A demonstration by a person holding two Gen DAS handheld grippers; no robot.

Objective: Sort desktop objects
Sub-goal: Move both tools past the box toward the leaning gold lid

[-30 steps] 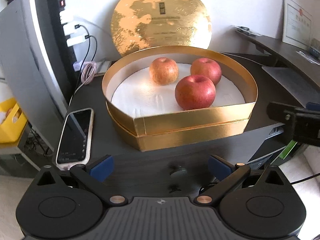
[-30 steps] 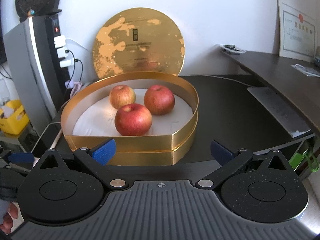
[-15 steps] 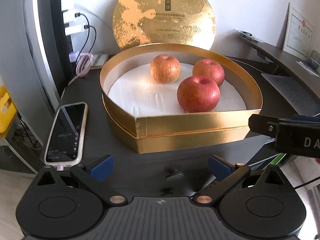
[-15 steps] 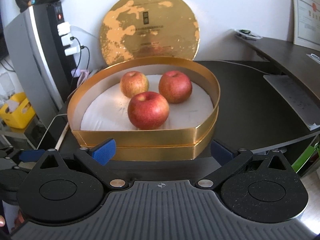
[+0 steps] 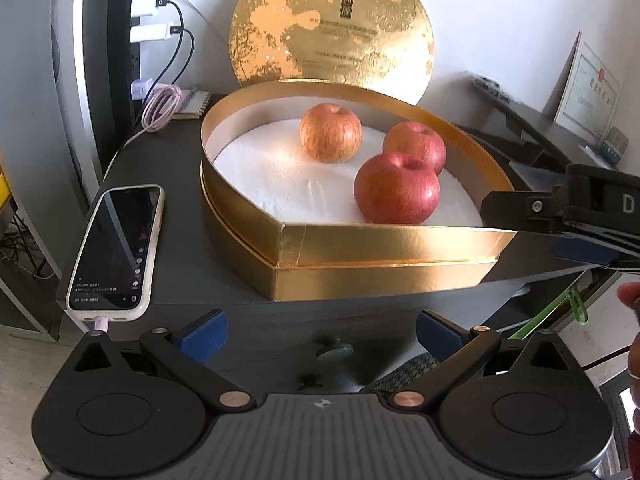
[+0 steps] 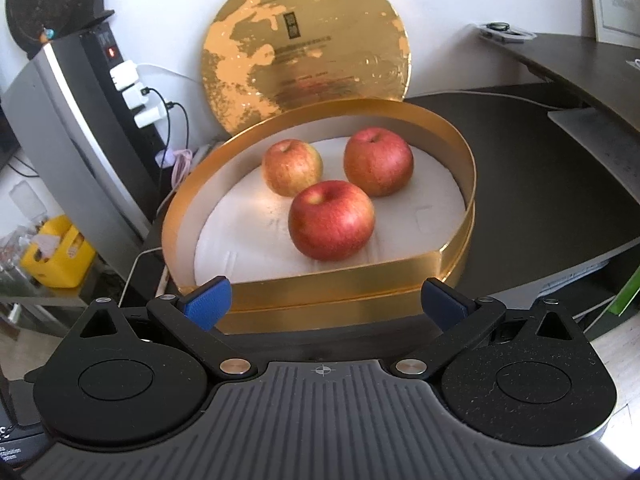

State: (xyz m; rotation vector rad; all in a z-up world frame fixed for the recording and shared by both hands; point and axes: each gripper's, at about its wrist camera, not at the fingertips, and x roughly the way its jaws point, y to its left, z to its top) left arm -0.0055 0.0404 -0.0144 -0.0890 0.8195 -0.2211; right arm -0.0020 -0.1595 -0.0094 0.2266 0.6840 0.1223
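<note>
— Both grippers have been closing in on the gold box (image 5: 384, 268) over the last second; it is filling more of each view. What is lying along the counter (image 5: 176, 276), left to right?

— At the left front edge a phone (image 5: 116, 244) is lying flat, screen up. Just beside it the box is sitting near the front edge, holding three apples: a yellowish apple (image 5: 330, 132) at the back left, a red apple (image 5: 414, 145) at the back right, and a dark red apple (image 5: 396, 188) in front.

— And the lid?

— The round gold lid (image 5: 332, 28) is leaning upright behind the box.

— The grippers?

— The left gripper (image 5: 320, 332) is hovering off the front edge, fingers spread apart, empty. The right gripper (image 6: 325, 304) is hanging before the box's front wall, likewise apart and empty.
</note>
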